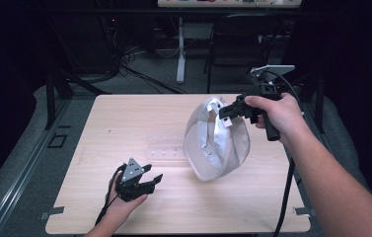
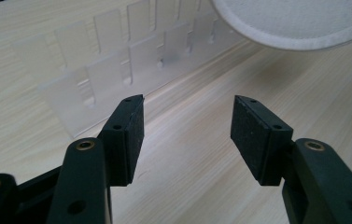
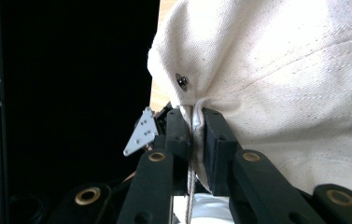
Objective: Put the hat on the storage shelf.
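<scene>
White canvas is the story here: a cream bucket hat hangs in the air over the right half of the wooden table, its lower edge down near the tabletop, though whether it touches is not clear. The right gripper has it by the upper rim, and the right gripper view gives the close-up: both black jaws pressed together on a folded seam of the hat, fabric bunched between the pads, a small metal eyelet just above the pinch. The person's right hand wraps the handle, the forearm coming in from the lower right, with the cable trailing down past the table edge.

Over on the near left, the left gripper sits low over the table in the left hand, its grey three-cornered plate on top, well apart from the hat. Its jaws are spread wide with nothing between them, and the left gripper view shows bare wood grain in the gap between the pads.

Beyond those open jaws lies a clear plastic slotted rack flat on the table, and the hat's rounded edge shows at the upper right of that view. From the high view the rack sits mid-table, just left of the hat.
</scene>
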{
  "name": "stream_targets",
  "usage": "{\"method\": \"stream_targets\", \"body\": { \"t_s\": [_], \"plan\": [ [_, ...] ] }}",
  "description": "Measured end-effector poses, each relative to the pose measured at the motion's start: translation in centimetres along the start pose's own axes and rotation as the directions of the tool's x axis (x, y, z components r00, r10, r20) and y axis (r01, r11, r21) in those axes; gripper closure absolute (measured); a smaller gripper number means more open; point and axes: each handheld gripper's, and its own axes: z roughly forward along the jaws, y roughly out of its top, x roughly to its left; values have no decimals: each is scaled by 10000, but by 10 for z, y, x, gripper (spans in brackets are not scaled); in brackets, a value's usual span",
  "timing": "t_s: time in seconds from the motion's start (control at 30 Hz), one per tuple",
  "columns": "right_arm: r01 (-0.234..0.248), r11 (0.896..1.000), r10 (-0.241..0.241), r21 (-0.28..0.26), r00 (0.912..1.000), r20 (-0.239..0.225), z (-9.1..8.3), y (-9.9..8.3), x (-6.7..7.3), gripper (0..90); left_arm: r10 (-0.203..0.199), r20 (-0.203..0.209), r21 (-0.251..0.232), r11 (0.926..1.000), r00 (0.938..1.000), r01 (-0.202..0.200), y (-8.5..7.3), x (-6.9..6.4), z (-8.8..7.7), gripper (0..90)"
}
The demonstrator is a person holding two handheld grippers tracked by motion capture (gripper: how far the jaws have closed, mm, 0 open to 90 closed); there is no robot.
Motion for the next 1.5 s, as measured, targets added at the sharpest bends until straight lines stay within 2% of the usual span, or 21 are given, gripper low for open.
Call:
{"method": "stream_targets", "body": {
  "t_s": [0.07,0.13,0.27,0.37,0.4,0.43,0.53,0.57,0.67,0.8,0.87,0.93,1.03,1.17,1.23,1.5],
  "plan": [
    [11,10000,-11,-49,10000,-74,0,3,1,822,94,146,-97,9999,9998,-93,8,-8,4,438],
    [16,9999,-18,-112,9999,-158,0,4,1,822,137,186,-115,9998,9997,-135,9,-10,4,432],
    [-16,9997,10,-236,9996,-276,4,9,5,822,593,242,-338,9977,9979,-584,25,-25,10,421],
    [-60,9994,48,-329,9994,-348,7,12,6,822,721,346,-383,9968,9968,-708,34,-34,17,411],
    [-47,9997,39,-252,9995,-318,7,13,7,822,721,346,-383,9968,9968,-708,34,-34,17,409],
    [-67,9995,55,-321,9994,-356,9,14,7,822,816,422,-372,9961,9958,-801,41,-43,22,403],
    [-17,9996,7,-292,9994,-333,11,15,8,822,965,465,-388,9947,9942,-948,45,-50,27,394],
    [-29,9996,18,-282,9993,-374,12,17,10,822,1231,474,-296,9921,9913,-1218,49,-60,33,389],
    [8,9995,-20,-305,9993,-384,14,17,13,822,1492,467,-221,9887,9877,-1483,52,-72,40,384],
    [53,9995,-66,-314,9991,-409,16,18,16,822,1573,505,-39,9875,9863,-1573,54,-81,49,383],
    [49,9996,-60,-280,9992,-401,16,18,17,822,1615,421,7,9868,9860,-1616,55,-83,51,383],
    [51,9996,-62,-271,9992,-395,17,17,19,822,1616,5,60,9868,9869,-1616,58,-86,57,389],
    [55,9994,-69,-339,9991,-413,17,17,19,822,1586,-219,170,9872,9871,-1583,60,-87,59,419],
    [99,9997,-106,-206,9994,-341,18,16,19,822,1576,-579,296,9873,9858,-1561,61,-84,61,531],
    [112,9997,-120,-236,9993,-344,18,16,19,822,1627,-634,353,9864,9846,-1607,60,-82,60,607],
    [97,9995,-107,-293,9993,-364,17,16,18,822,1859,-725,246,9825,9799,-1846,61,-74,53,710]
  ]
}}
